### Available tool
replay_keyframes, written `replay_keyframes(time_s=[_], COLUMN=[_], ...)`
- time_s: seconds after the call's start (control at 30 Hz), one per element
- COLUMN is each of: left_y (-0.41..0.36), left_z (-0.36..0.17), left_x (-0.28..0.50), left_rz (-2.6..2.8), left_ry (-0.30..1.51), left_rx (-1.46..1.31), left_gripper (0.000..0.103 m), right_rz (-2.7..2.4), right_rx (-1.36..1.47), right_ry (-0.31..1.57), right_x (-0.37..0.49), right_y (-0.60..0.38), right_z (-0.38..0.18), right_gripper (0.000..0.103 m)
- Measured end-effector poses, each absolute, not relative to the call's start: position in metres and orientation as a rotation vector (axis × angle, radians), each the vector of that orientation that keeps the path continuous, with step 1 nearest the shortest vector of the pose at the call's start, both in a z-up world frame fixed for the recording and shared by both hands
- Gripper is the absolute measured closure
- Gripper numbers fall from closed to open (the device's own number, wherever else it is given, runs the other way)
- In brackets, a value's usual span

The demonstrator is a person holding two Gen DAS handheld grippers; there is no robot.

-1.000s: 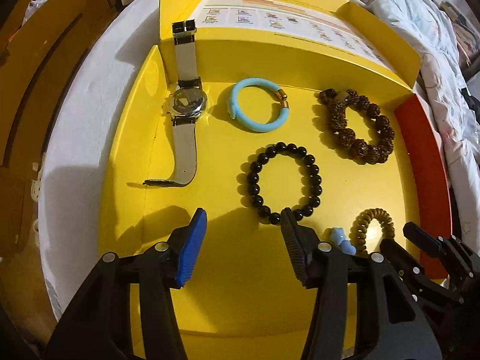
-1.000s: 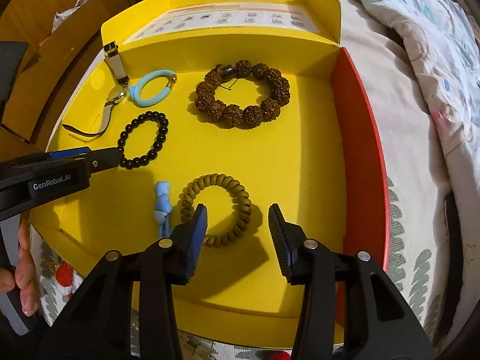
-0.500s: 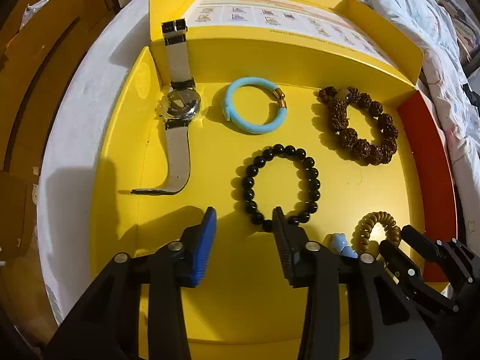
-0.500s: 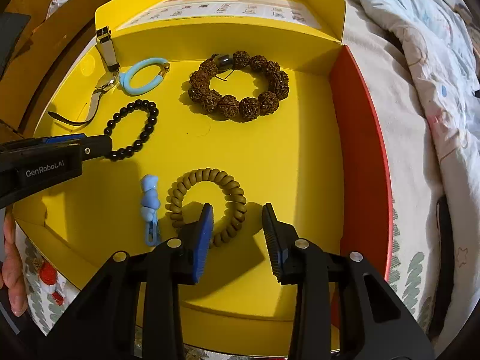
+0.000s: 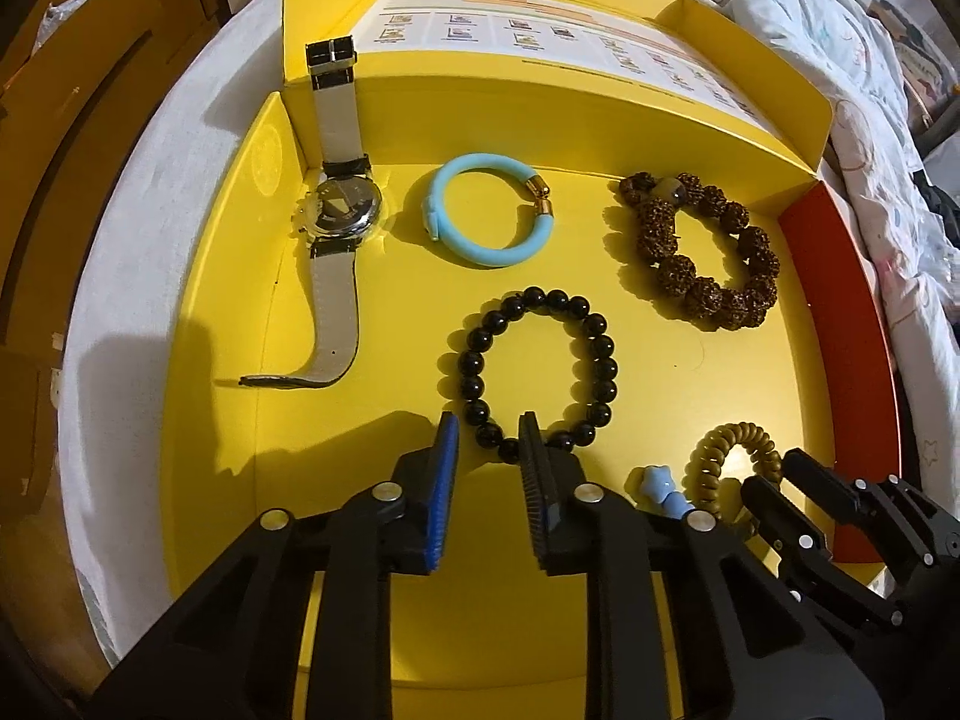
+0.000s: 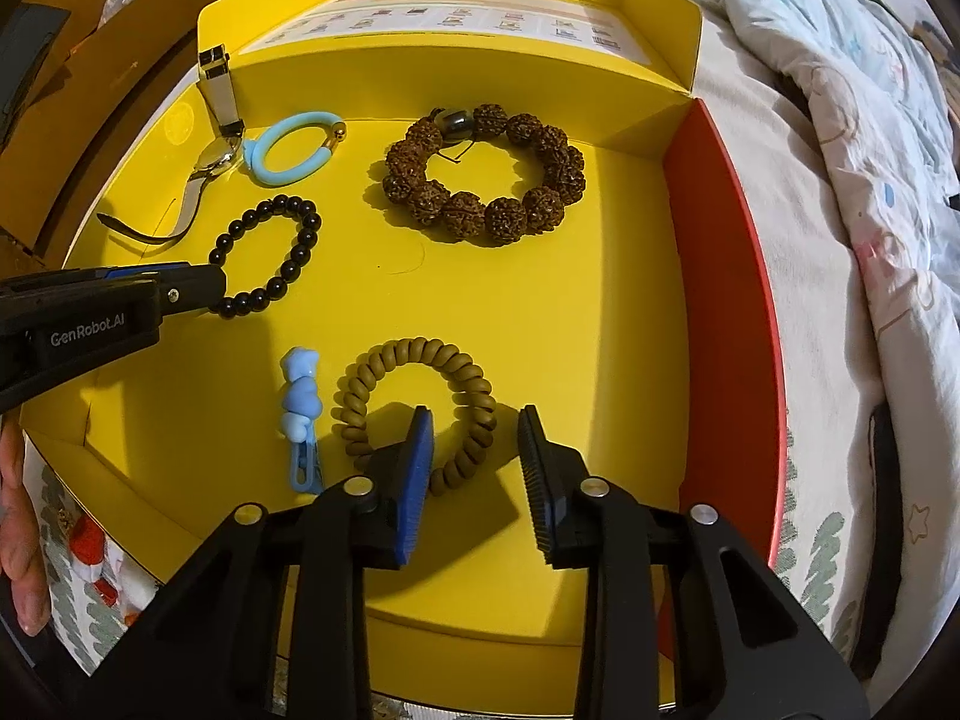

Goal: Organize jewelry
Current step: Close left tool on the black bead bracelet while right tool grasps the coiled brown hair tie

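Closing narrowly, left gripper (image 5: 486, 438) around black bracelet (image 5: 537, 369), right gripper (image 6: 474, 426) around coil band (image 6: 420, 408), neither clamped yet; both inside yellow tray (image 6: 600, 312) on bed (image 6: 840, 240).

My two grippers are black plastic tongs with angular, cut-out arms and round silver screws at the joints. On the left gripper (image 5: 485, 441) one pad is bright blue and the other black and ribbed; the right gripper (image 6: 474, 429) matches. White "GenRobot.AI" lettering marks the left one's side. My hand (image 6: 21, 540) shows bare, no sleeve visible.
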State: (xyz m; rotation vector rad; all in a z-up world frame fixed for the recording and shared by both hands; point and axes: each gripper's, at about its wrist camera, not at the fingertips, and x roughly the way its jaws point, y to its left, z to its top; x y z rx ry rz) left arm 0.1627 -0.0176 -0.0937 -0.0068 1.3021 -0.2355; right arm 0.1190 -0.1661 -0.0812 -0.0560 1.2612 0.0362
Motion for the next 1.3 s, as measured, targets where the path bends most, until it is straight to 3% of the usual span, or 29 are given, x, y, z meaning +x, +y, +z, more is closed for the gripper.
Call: replay_keyframes(time_s=[0.37, 0.4, 0.43, 0.53, 1.3], left_y=[-0.018, -0.016, -0.014, -0.011, 0.002], left_z=[-0.091, -0.091, -0.089, -0.087, -0.091], left_x=[0.160, 0.160, 0.159, 0.160, 0.170], left_rz=[-0.245, -0.245, -0.242, -0.241, -0.228], left_ry=[1.296, 1.295, 1.291, 1.294, 1.316], left_rx=[-0.013, -0.016, -0.016, -0.030, -0.089], left_gripper=[0.090, 0.092, 0.100, 0.103, 0.103], right_rz=[0.018, 0.019, 0.019, 0.021, 0.037], right_rx=[-0.044, -0.039, -0.041, -0.033, 0.017], right_ry=[1.264, 1.264, 1.264, 1.260, 1.247], right_x=[0.118, 0.118, 0.118, 0.117, 0.117], right_y=[-0.170, -0.170, -0.170, -0.171, -0.179], right_z=[-0.081, -0.081, -0.081, -0.081, -0.073], right_gripper=[0.091, 0.091, 0.091, 0.092, 0.092])
